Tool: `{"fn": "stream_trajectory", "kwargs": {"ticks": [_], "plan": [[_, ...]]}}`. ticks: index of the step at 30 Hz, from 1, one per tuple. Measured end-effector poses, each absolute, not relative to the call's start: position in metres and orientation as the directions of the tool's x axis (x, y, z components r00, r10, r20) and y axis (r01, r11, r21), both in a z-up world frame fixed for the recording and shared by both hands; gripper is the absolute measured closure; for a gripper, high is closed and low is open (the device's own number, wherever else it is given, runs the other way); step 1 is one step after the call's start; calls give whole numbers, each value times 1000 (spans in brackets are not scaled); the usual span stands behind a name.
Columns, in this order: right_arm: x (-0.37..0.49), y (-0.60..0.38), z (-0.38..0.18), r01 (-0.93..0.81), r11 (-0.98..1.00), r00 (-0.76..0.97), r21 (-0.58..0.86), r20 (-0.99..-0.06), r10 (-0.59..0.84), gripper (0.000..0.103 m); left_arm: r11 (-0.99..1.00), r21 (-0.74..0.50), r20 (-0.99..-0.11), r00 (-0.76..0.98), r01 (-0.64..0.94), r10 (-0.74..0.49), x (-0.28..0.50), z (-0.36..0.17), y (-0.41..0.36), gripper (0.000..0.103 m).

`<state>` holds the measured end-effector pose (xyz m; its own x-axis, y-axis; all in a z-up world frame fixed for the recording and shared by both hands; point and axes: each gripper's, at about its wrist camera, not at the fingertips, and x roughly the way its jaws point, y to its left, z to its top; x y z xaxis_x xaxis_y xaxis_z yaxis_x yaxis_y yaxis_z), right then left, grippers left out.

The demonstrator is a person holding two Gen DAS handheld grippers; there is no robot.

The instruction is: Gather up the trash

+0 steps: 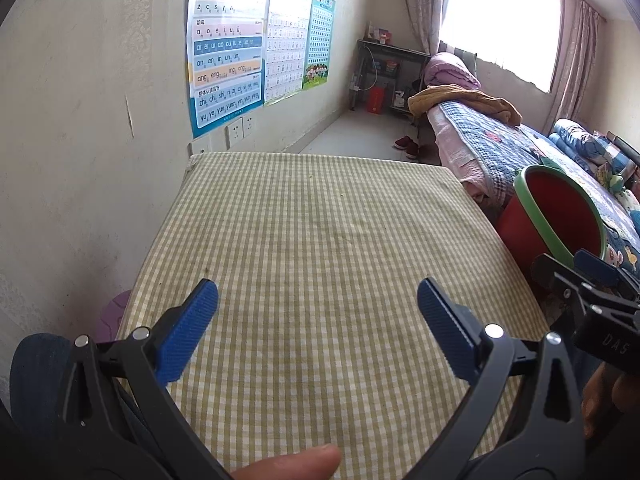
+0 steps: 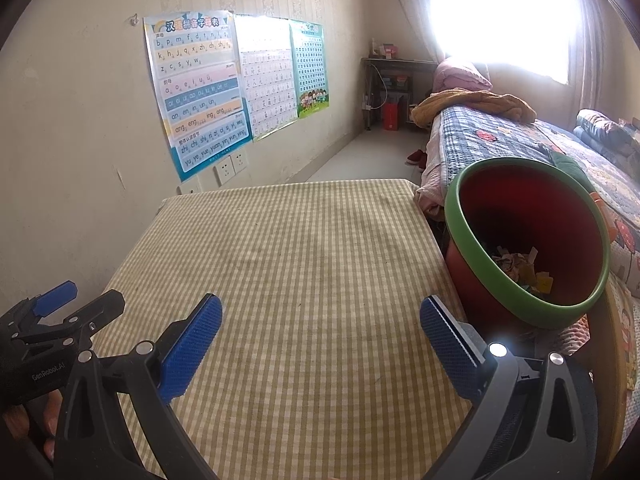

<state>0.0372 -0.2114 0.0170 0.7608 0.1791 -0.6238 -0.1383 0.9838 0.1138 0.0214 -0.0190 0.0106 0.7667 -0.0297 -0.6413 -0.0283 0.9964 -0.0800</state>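
Just right of the spread right gripper (image 2: 320,336), the trash-filled bin (image 2: 520,304).

Table cloth (image 1: 320,264): green and cream check, with a darker smudged patch near the middle.
Trash bin (image 2: 472,280): red body, green rim (image 2: 476,256).
Scraps in the bin (image 2: 520,268): mixed yellow, white and brown.
Left gripper (image 1: 318,304): black frame, blue ribbed pads (image 1: 188,332).
Right gripper (image 2: 320,316): black frame, blue ribbed pads (image 2: 192,344).
Pinyin poster (image 2: 200,92): blue border, bands of pink, yellow, blue and orange.
Middle chart (image 2: 268,80): white grid.
Third chart (image 2: 310,68): green and teal.
Bed cover (image 2: 500,140): blue quilting with red figures.
Blanket (image 2: 476,106): mustard yellow.
Folded quilt (image 1: 450,70): lilac pink.
Wall (image 2: 80,120): cream.
Slippers (image 1: 406,146): dark red.
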Motion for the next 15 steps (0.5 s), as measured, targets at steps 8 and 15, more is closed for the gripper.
{"fn": "stream_trajectory", "kwargs": {"ticks": [8,15], "plan": [[37,-202,16,-166,983,760,85,-624,182,7,994,-96,-643,766,-43,-29,23,13,-14,5],[39,-205,15,-157,983,758,93,-627,180,7,995,-90,-644,765,-43,-25,24,12,-15,5]]}}
